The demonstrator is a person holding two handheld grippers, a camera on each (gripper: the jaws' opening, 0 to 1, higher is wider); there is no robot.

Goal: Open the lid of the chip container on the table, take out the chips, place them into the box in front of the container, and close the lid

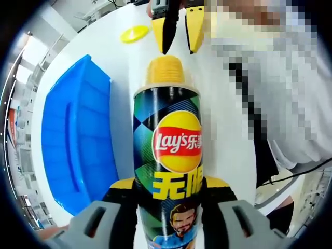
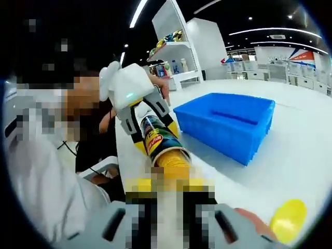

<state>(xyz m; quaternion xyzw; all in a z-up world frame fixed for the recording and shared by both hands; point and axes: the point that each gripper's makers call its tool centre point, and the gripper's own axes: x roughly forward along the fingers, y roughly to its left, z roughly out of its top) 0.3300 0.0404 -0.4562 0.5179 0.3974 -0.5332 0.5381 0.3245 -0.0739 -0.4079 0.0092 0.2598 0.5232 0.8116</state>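
Observation:
The Lay's chip can [image 1: 168,155] lies lengthwise between my left gripper's [image 1: 168,189] jaws, which are shut on its body. Its mouth is uncovered and a stack of yellow chips [image 1: 165,70] sticks out of it. Just past the chips my right gripper [image 1: 179,49] hovers open, with nothing between its fingers. The yellow lid [image 1: 134,34] lies loose on the white table. In the right gripper view the can [image 2: 155,136] points at me from the left gripper [image 2: 136,98], and the chips [image 2: 174,158] reach up to my right gripper [image 2: 170,185].
The blue box [image 1: 78,140] stands empty on the white table [image 1: 223,150] beside the can, also seen as the blue box [image 2: 228,124]. The lid [image 2: 288,220] rests near my right gripper. A person in a white top [image 1: 290,104] stands at the table edge. Shelves [image 2: 176,46] are behind.

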